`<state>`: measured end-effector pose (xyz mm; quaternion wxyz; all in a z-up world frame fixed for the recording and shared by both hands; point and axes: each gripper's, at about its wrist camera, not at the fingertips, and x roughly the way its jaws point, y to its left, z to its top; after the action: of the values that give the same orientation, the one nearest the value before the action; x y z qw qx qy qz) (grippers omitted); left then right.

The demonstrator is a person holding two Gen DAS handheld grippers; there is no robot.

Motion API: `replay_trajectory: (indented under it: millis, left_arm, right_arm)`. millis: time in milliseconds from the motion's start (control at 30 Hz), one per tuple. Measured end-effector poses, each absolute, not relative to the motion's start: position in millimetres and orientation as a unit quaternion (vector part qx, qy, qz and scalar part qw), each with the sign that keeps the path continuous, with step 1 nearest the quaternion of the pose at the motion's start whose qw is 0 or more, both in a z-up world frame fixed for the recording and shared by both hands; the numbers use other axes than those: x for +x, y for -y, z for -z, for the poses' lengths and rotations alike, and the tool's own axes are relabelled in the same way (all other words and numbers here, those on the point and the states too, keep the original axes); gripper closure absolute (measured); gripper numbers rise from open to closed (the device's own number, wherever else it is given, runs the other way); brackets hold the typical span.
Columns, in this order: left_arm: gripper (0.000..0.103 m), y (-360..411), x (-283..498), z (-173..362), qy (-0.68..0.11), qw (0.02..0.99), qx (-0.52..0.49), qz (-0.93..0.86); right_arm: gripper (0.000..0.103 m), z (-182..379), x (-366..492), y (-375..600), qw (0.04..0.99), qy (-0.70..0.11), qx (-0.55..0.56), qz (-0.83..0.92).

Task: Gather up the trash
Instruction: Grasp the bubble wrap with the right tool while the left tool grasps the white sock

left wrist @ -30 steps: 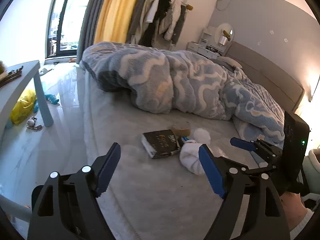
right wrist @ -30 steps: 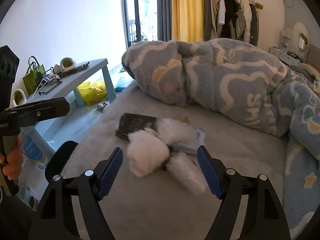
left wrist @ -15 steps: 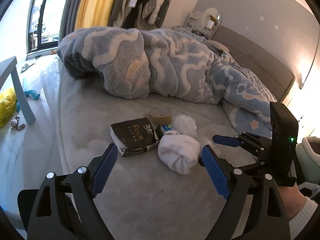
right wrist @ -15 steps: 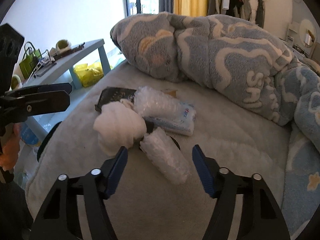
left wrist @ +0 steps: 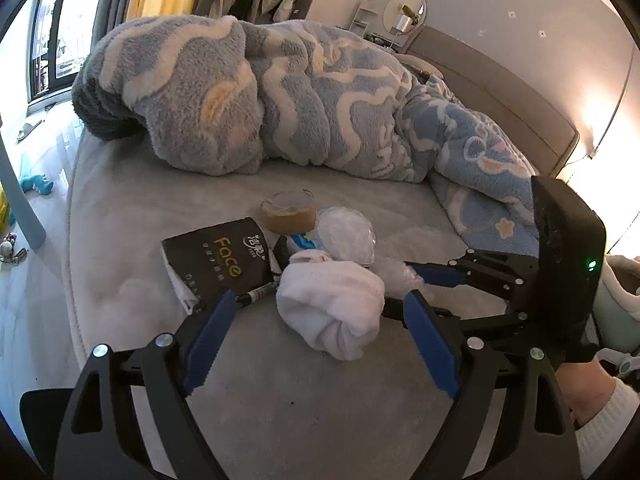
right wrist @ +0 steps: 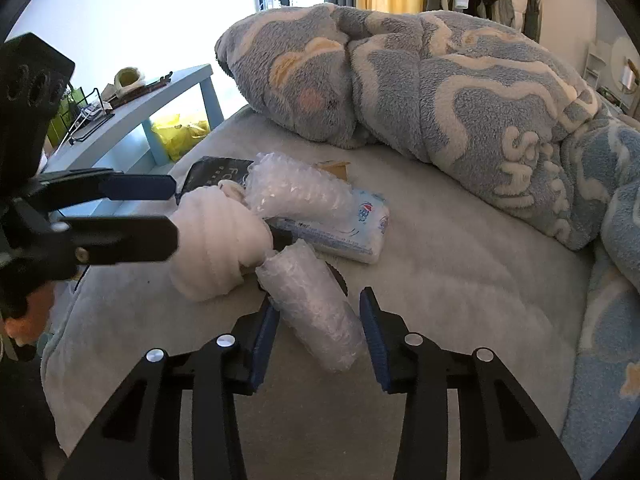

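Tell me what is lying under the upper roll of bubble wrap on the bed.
The upper roll of bubble wrap rests on a blue-and-white tissue pack; a roll of brown tape sits just behind. Whatever else lies beneath is covered.

You are holding your left gripper [left wrist: 316,330] angled downward with its blue pads spread wide — nothing is pressing against either pad. Your right gripper [right wrist: 318,330] is also tilting down, and its jaws are closing, with something lying between them; the left pad is touching it while the right pad is just beside it. Your right hand [left wrist: 588,384] is showing behind that gripper, a white sleeve cuff at the wrist — your left hand [right wrist: 24,316] is gripping its handle.
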<state>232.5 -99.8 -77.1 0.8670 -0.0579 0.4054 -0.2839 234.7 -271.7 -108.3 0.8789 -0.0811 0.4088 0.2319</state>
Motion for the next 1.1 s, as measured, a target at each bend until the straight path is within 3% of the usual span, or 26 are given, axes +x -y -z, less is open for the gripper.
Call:
replay_trajectory:
  millis: [367, 633, 1100]
  left_arm:
    - [0.034, 114, 239, 89, -0.417, 0.862, -0.048, 0.283]
    - [0.055, 119, 236, 91, -0.414, 0.864, -0.056, 0.282]
    - [0.059, 99, 212, 73, -0.394, 0.878, -0.055, 0.265]
  right_arm:
    - [0.062, 95, 236, 296, 0.892, -0.393, -0.045, -0.221]
    - [0.062, 82, 238, 316, 0.903, -0.380, 0.001, -0.201]
    - [0.062, 68, 227, 312, 0.912, -0.360, 0.041, -0.193]
